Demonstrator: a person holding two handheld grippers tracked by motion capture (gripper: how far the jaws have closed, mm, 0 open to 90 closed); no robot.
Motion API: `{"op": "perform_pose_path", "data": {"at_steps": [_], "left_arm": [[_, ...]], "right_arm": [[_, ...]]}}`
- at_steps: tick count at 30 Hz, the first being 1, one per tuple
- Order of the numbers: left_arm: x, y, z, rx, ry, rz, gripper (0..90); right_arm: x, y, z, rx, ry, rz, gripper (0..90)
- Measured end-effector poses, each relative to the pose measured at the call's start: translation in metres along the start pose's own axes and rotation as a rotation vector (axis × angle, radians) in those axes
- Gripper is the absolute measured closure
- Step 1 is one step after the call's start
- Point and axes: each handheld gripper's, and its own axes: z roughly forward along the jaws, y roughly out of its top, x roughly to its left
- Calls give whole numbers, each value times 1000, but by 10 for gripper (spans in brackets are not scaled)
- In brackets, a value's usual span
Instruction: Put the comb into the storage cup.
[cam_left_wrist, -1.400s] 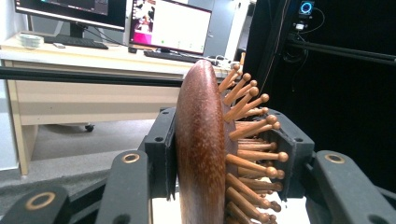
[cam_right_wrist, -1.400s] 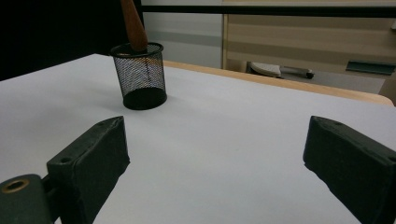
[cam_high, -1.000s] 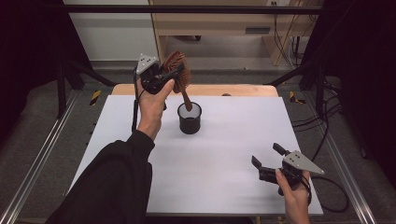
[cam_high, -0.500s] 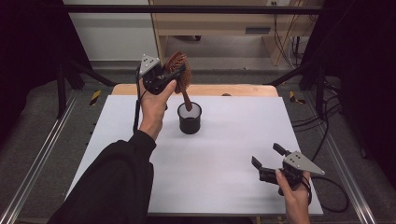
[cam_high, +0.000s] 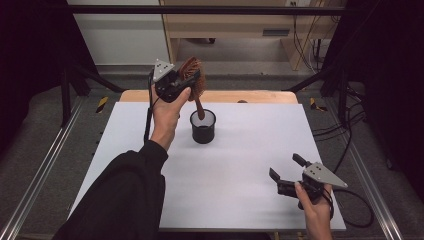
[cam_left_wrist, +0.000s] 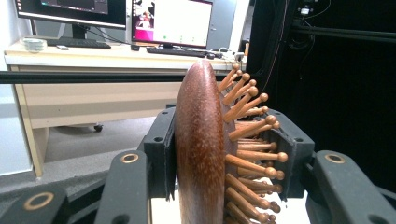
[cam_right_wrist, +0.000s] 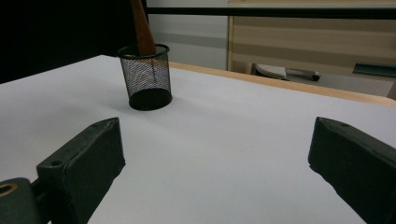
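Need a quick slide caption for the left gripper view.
Left gripper fingers clamp a wooden hairbrush by its head, pins facing right.

No legible text, label, brand, number or sign is appearing anywhere; the monitors (cam_left_wrist: 170, 21) are showing unreadable content.

- Hairbrush (cam_left_wrist: 201, 149): dark reddish-brown speckled wood, lighter tan pegs.
- Mesh cup (cam_high: 203, 127): black wire grid.
- Table (cam_high: 240, 165): plain white, wooden edge.
- Left gripper (cam_high: 181, 83): black.

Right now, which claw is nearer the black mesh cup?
Left. The left claw grips the wooden hairbrush just above the mesh cup; the right claw rests open, far off near the table's front edge.
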Motion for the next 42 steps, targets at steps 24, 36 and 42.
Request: {"op": "perform_pose_path", "data": {"at_steps": [24, 36, 42], "left_arm": [[0, -9, 2, 13, 1, 1, 502], [-3, -14, 3, 15, -3, -7, 501], [-7, -19, 2, 17, -12, -8, 501]], "right_arm": [[0, 0, 0, -1, -1, -3, 32], [0, 0, 0, -1, 1, -4, 31], [1, 0, 0, -1, 1, -4, 31]]}}
